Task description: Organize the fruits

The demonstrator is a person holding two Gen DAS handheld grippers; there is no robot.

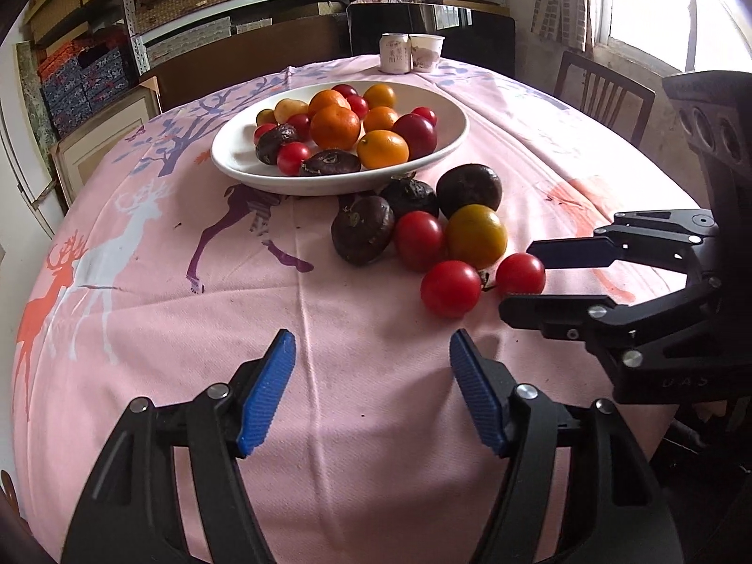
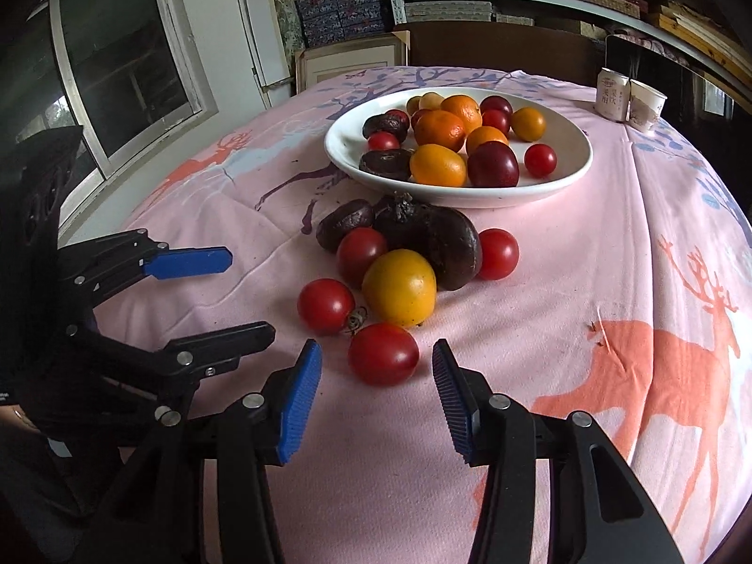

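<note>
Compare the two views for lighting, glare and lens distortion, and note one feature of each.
Left wrist view: the window at upper right is blown out to white, and the fisheye lens bows the pink tablecloth into a dome. Right wrist view: light is dimmer and more even, the window shows no glare, black vignetting fills the corners, and small highlights shine on the nearest cherry tomato.

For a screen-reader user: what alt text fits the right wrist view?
Open right gripper aims at a red tomato on a pink tablecloth, nothing held. Behind it lie more tomatoes, a yellow fruit and dark fruits, then a white bowl of fruit. The left gripper hangs open at left.
</note>
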